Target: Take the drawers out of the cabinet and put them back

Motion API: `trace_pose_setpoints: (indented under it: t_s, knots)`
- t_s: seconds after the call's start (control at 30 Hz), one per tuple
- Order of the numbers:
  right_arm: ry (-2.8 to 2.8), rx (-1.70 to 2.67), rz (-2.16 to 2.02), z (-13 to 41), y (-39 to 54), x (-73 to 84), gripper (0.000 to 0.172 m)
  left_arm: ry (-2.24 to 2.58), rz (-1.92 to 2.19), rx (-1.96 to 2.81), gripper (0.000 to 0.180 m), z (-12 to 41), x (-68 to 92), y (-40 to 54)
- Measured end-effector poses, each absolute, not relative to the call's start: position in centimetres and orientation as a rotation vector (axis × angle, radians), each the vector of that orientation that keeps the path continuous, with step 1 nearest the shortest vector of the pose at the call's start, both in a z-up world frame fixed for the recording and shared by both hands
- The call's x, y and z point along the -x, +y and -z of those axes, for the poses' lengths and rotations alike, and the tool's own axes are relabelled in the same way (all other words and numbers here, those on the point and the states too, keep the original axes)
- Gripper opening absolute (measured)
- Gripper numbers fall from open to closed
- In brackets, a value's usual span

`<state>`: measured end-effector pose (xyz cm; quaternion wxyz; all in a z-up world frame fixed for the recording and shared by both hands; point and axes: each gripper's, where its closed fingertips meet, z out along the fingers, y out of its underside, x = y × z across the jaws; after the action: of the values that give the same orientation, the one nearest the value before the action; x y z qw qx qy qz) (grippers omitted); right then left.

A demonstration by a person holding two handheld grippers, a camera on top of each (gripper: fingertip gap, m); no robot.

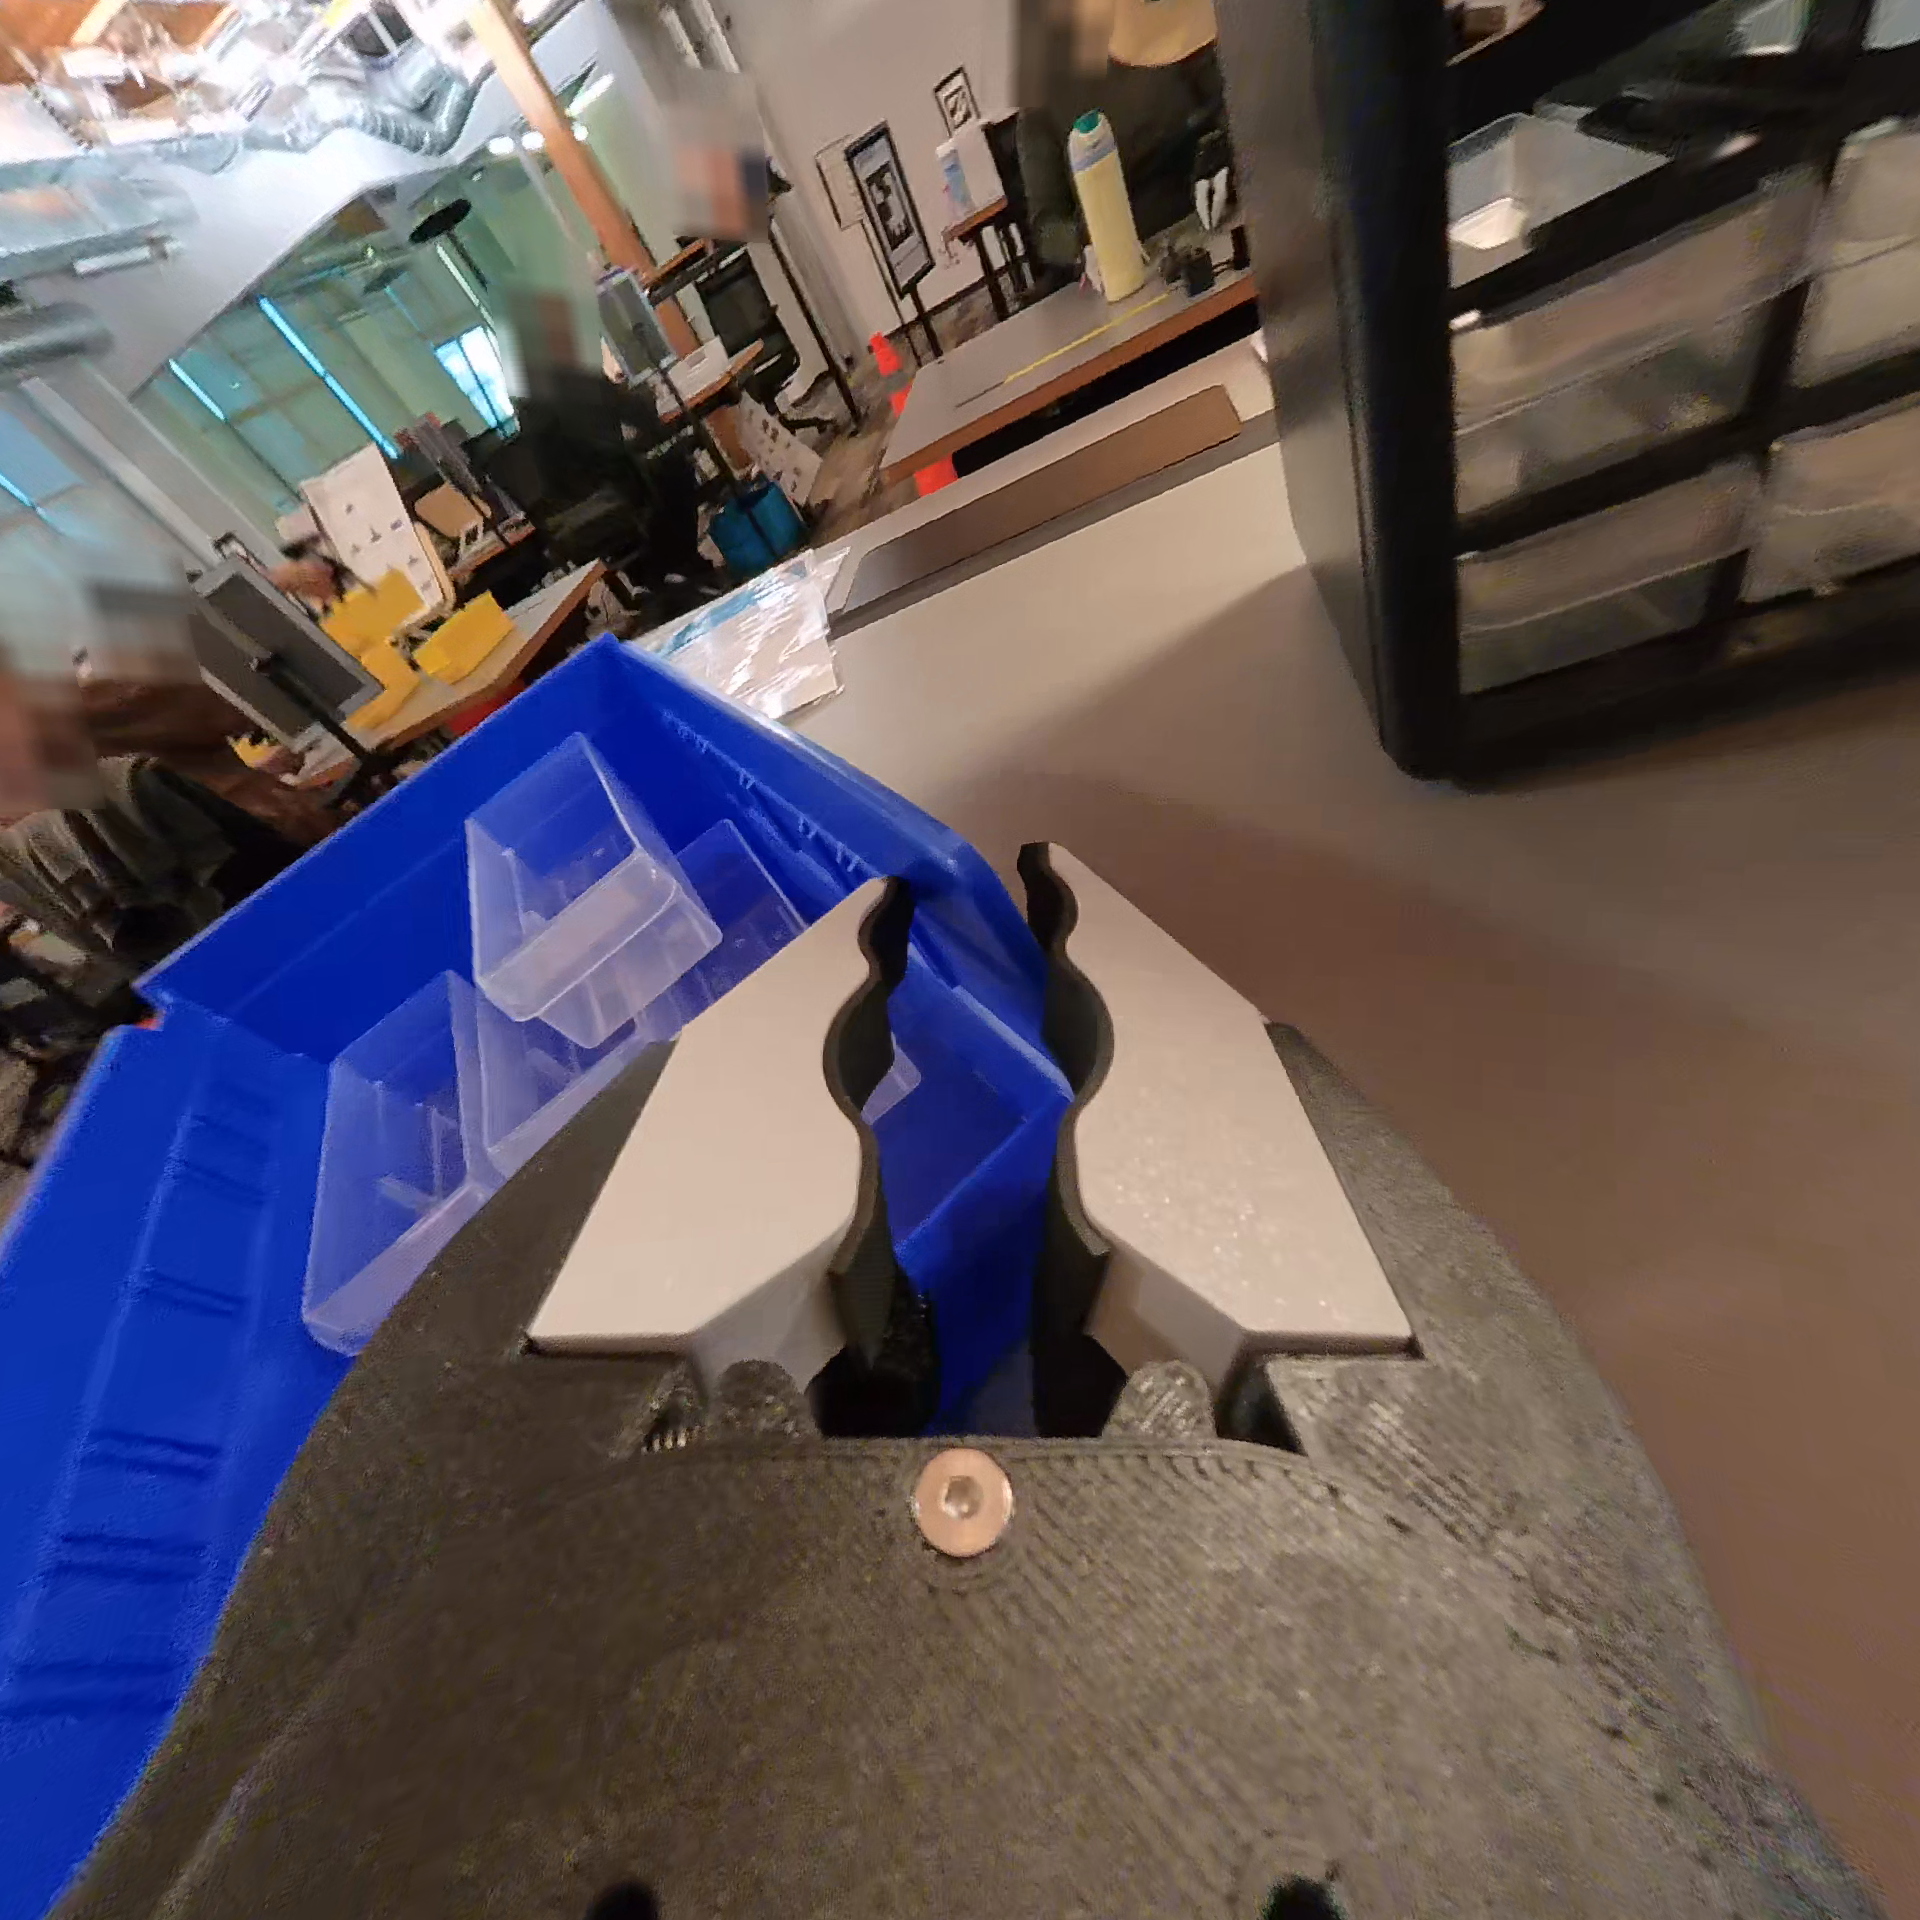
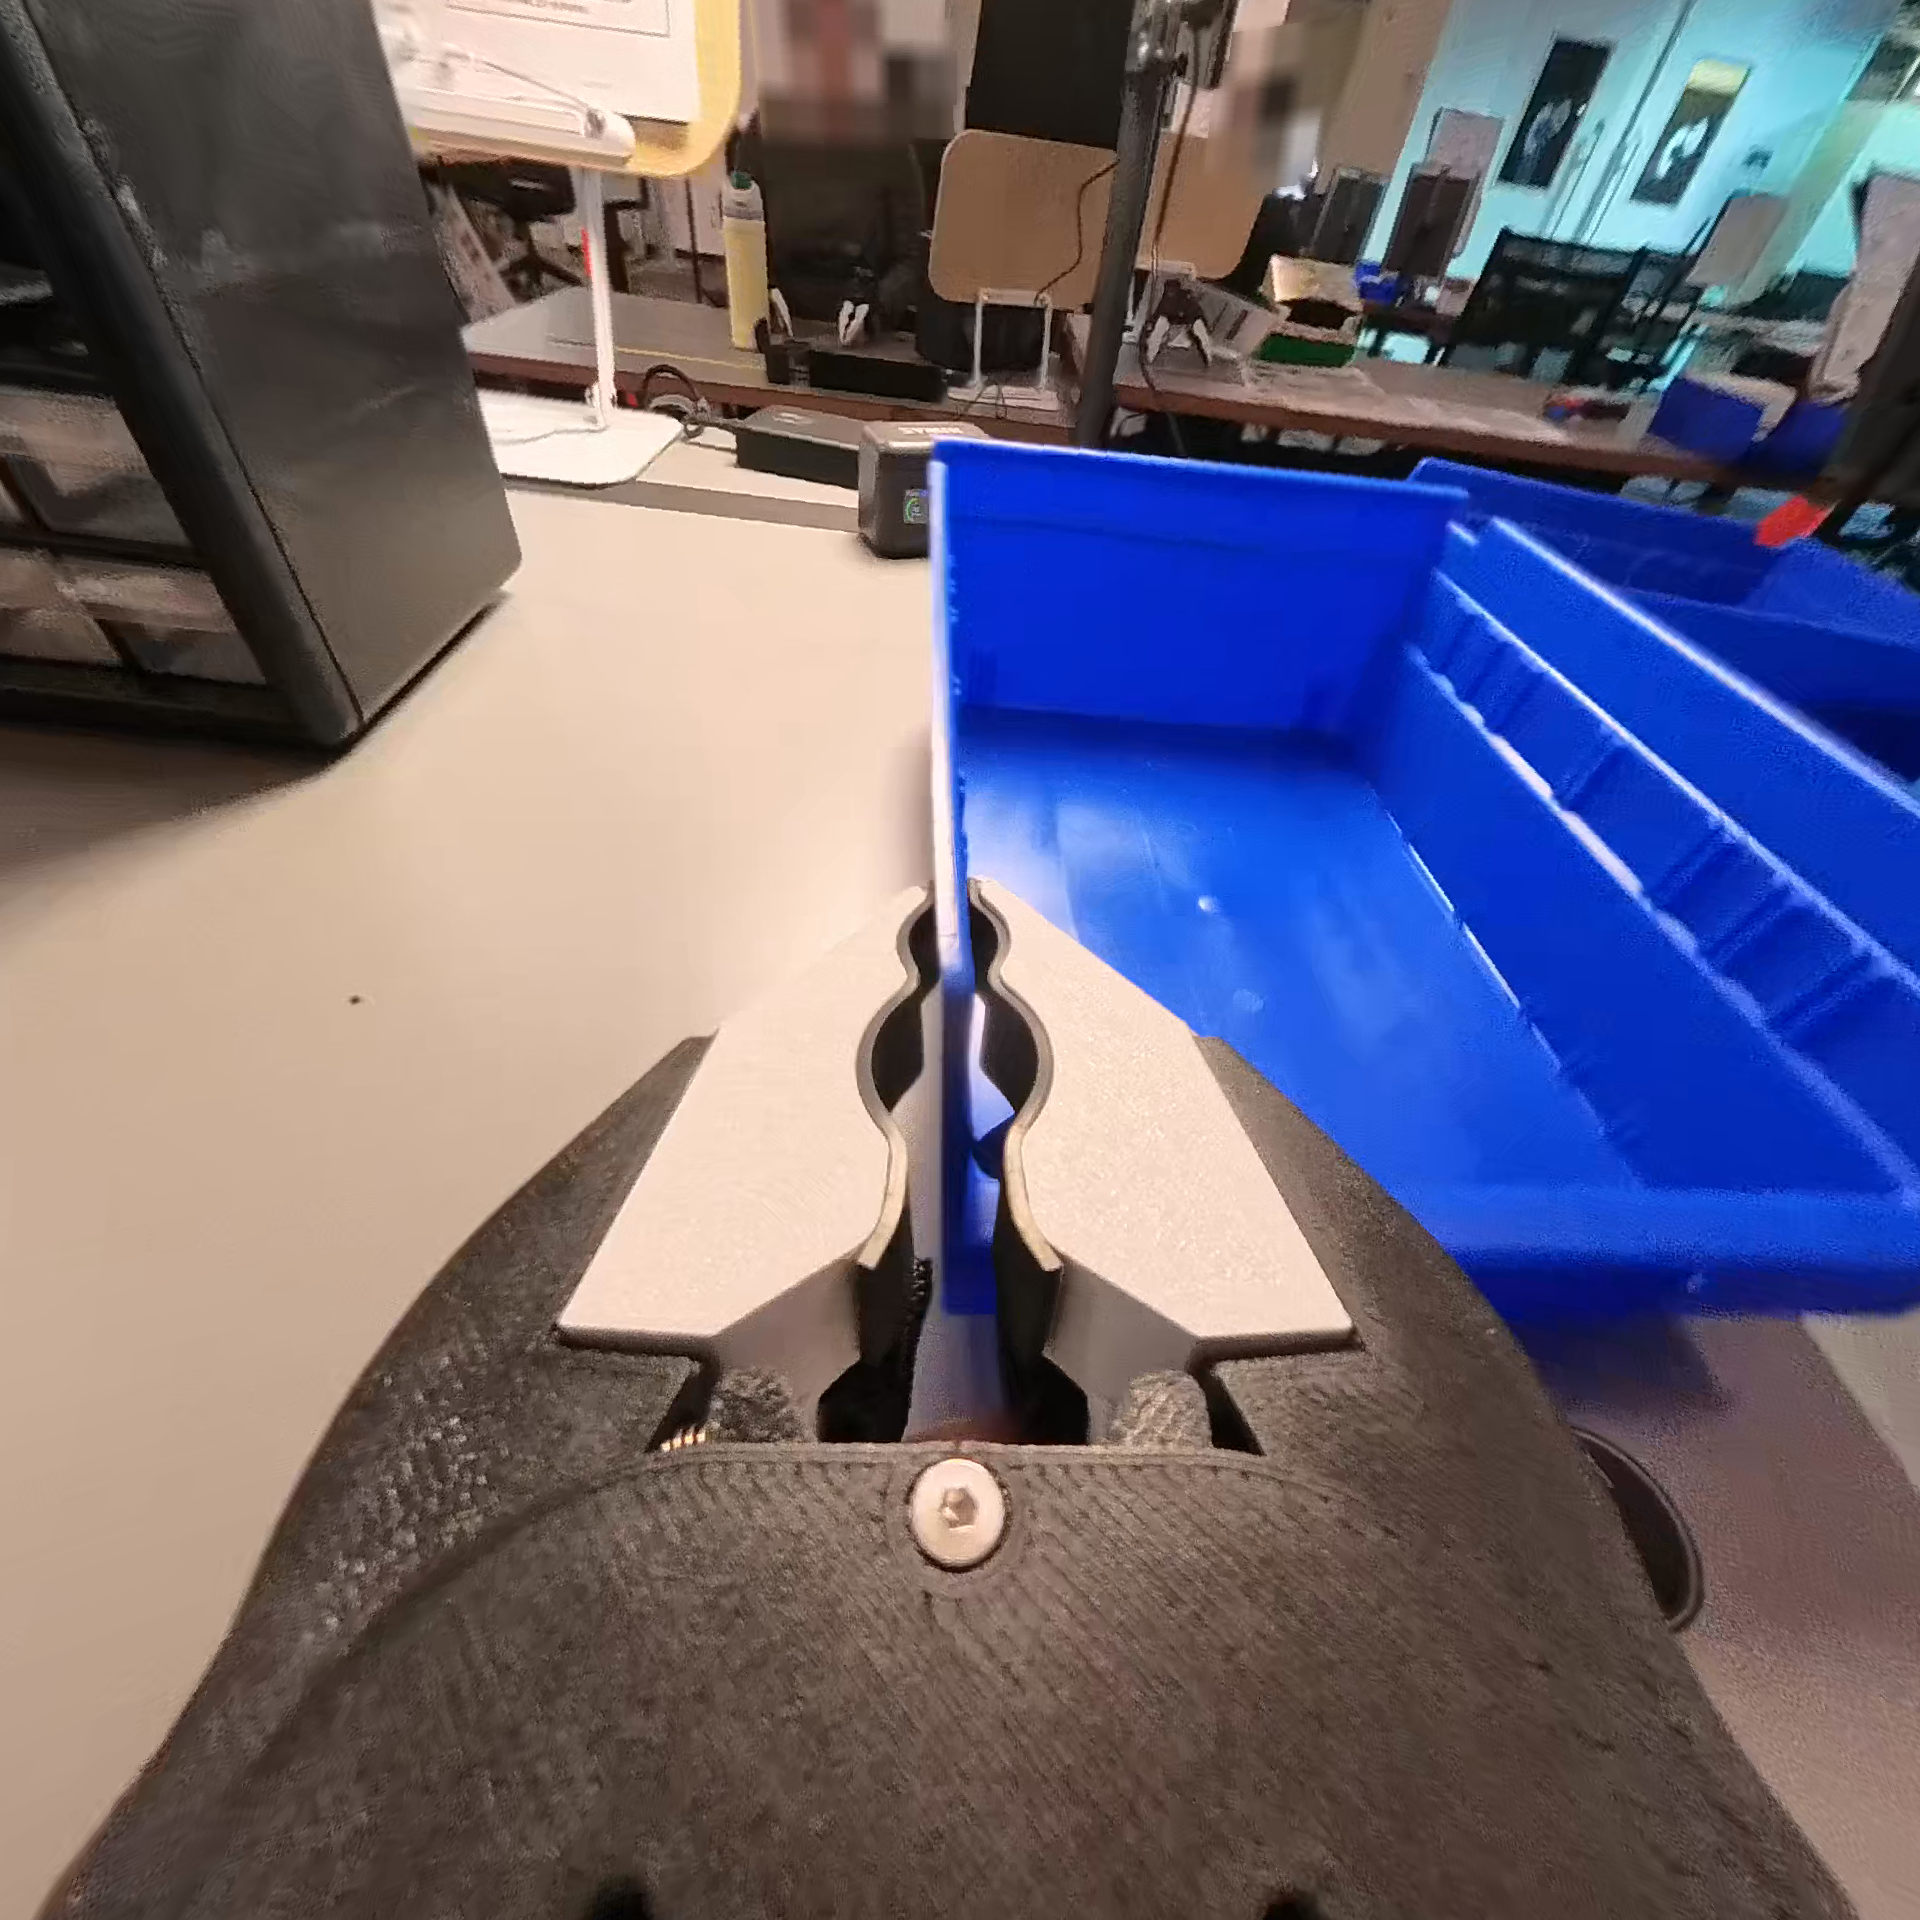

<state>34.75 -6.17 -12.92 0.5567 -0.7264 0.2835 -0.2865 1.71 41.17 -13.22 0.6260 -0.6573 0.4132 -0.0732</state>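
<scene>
R gripper (image 2: 951,914) is clenched on empty blue bin's (image 2: 1299,935) thin side wall. L gripper (image 1: 966,904) straddles loaded bin's (image 1: 343,935) wall, pads apparently not yet pressing. Clear drawers (image 1: 582,914) inside it; cabinet (image 1: 1621,395) well apart. I'd seat L deeper before lifting, keep level.

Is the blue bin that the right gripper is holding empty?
Yes. In the right wrist view the blue bin shows only its bare floor, while the right gripper pinches its side wall.

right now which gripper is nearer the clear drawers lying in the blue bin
Left. The left gripper straddles the wall of the blue bin, right beside the clear drawers inside. The right gripper clamps the wall of an empty blue bin, no drawers near it.
</scene>
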Motion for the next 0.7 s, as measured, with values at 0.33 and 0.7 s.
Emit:
trace_pose_setpoints:
  t_s: [0.33, 0.7]
  knots:
    - [0.674, 1.717, 0.674, 12.9, -4.4, -36.6, 0.004, 1.043, 0.264, 1.403, 0.012, 13.0, -0.6, 41.0]
    - [0.638, 1.74, 0.683, 13.0, -1.8, -38.0, 0.004, 0.917, 0.272, 1.5, 0.003, 13.2, 2.9, 43.9]
